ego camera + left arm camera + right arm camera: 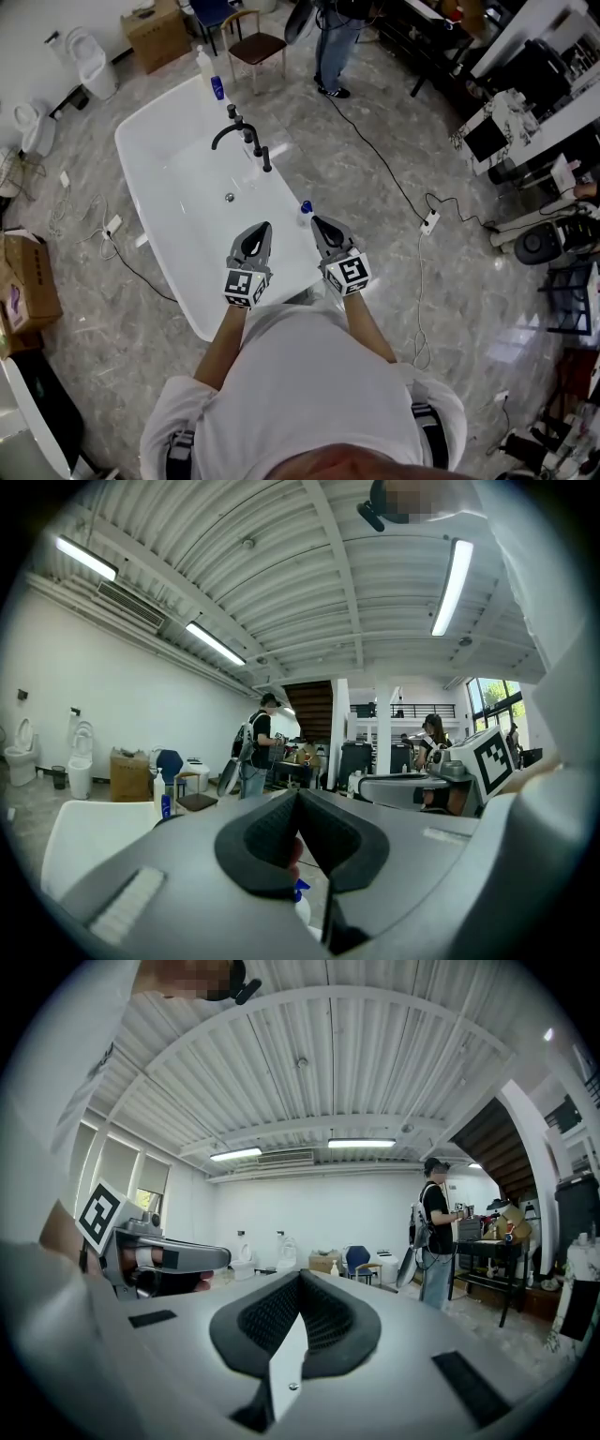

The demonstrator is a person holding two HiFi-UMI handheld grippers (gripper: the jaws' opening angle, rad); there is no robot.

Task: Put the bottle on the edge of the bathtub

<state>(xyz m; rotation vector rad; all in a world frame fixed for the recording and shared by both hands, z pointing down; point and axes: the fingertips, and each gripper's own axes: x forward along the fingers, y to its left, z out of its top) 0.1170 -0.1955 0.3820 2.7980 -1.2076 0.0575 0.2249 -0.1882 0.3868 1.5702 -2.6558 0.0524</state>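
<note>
A small white bottle with a blue cap (pixel 306 212) stands at the right rim of the white bathtub (pixel 178 202); whether it rests on the rim or just beside it, I cannot tell. My right gripper (pixel 316 220) hovers right next to the bottle, jaws shut and empty. My left gripper (pixel 265 225) is over the tub's near end, also shut with nothing in it. In the left gripper view the blue cap (pixel 300 891) peeks out below the shut left gripper (pixel 298 794). The right gripper view shows its jaws (pixel 300 1279) closed on nothing.
A black faucet (pixel 246 136) stands on the tub's right rim. Two bottles (pixel 206 70) sit at the far end. A chair (pixel 255 42), a standing person (pixel 336 47), a toilet (pixel 89 61), cardboard boxes (pixel 23 286) and floor cables (pixel 412 206) surround the tub.
</note>
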